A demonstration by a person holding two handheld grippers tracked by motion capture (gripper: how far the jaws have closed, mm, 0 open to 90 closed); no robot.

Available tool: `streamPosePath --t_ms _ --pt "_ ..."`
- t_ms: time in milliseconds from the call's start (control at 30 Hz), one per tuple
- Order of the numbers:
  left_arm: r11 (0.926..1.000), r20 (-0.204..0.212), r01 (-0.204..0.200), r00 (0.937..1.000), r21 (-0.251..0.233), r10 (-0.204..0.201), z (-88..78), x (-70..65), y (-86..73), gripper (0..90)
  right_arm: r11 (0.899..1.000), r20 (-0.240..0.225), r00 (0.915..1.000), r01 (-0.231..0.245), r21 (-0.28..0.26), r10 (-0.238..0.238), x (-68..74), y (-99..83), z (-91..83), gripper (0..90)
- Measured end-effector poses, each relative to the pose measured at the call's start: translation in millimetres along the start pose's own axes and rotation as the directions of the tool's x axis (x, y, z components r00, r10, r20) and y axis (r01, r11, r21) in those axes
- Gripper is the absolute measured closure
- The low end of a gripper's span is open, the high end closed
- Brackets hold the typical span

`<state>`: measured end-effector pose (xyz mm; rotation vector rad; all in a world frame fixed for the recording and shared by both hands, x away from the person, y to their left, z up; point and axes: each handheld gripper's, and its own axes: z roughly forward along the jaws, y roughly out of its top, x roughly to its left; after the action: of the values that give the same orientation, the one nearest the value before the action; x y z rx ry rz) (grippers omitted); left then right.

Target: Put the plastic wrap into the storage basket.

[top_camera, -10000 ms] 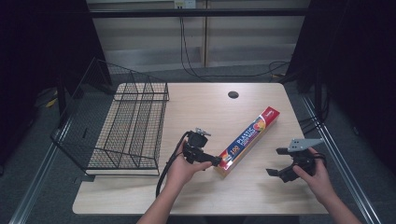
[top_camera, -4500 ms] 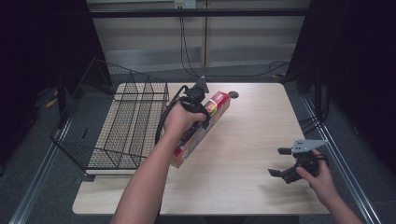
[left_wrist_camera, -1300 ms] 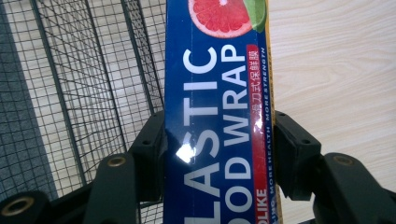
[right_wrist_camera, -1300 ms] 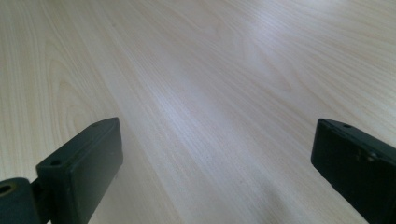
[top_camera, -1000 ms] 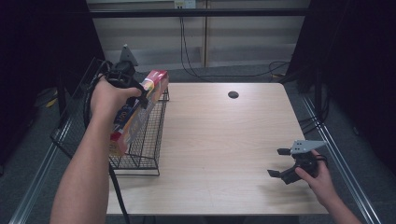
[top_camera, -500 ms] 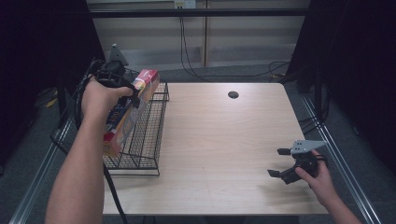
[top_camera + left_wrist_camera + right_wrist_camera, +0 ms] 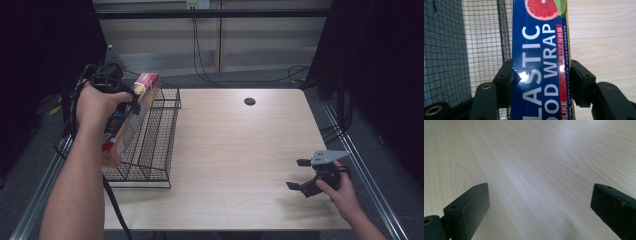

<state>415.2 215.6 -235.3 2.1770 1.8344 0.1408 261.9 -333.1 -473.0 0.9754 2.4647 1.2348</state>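
The left gripper [image 7: 540, 82] pinches a box [image 7: 131, 118] above the rack [image 7: 152, 145] at the pale wood table's [image 7: 235, 150] left edge. The right gripper [image 7: 301, 174] rests spread near the right edge; dark curtains flank the table.

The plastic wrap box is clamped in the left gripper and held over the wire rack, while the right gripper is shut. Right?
Not quite: the right gripper is open, as the right gripper view shows. The left gripper does clamp the plastic wrap box over the wire rack.
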Motion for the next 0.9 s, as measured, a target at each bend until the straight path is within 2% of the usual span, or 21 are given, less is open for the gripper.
streamPosePath --t_ms 100,333,467,600,633,667,733,767,900 --pt "0.9997 0.003 0.021 0.9998 -0.007 -0.021 -2.1 2.7 -1.0 45.3 1.0 0.002 1.0 0.001 0.0 -0.001 0.1 0.2 0.2 2.0" --pt "0.9995 -0.009 0.029 0.9995 -0.014 -0.03 -7.2 10.7 -2.5 45.2 1.0 0.001 1.0 0.0 0.0 0.0 0.2 0.1 -0.2 2.0" --pt "0.9982 -0.013 0.056 0.9983 -0.018 -0.057 -9.3 15.4 -3.4 45.3 1.0 0.002 1.0 0.001 0.0 -0.001 0.3 0.2 -0.4 2.0" --pt "0.998 -0.015 0.061 0.998 -0.019 -0.061 -10.1 20.5 -4.4 45.2 1.0 0.004 1.0 0.002 -0.001 -0.002 0.2 0.1 -0.3 2.0" --pt "0.997 -0.015 0.075 0.997 -0.018 -0.076 -10.2 20.2 -4.8 45.2 1.0 0.003 1.0 0.001 0.001 -0.001 0.2 0.1 -0.3 2.0" --pt "0.9974 -0.022 0.069 0.9974 -0.019 -0.069 -10.6 21.2 -4.9 45.2 1.0 -0.002 1.0 0.0 0.001 0.0 0.2 0.0 -0.2 2.0" --pt "0.9964 -0.03 0.082 0.9961 -0.022 -0.083 -12.2 22.9 -5.5 45.2 1.0 0.002 1.0 0.001 0.0 -0.001 0.4 0.2 -0.1 1.9" --pt "0.9972 -0.034 0.071 0.9968 -0.022 -0.072 -13.0 24.6 -5.6 45.3 1.0 -0.001 1.0 0.0 -0.002 0.0 0.5 0.3 -0.1 1.9" --pt "0.9957 -0.038 0.088 0.9953 -0.027 -0.089 -14.3 28.4 -7.2 45.2 1.0 -0.004 1.0 -0.002 0.001 0.002 1.0 0.3 0.2 2.0"
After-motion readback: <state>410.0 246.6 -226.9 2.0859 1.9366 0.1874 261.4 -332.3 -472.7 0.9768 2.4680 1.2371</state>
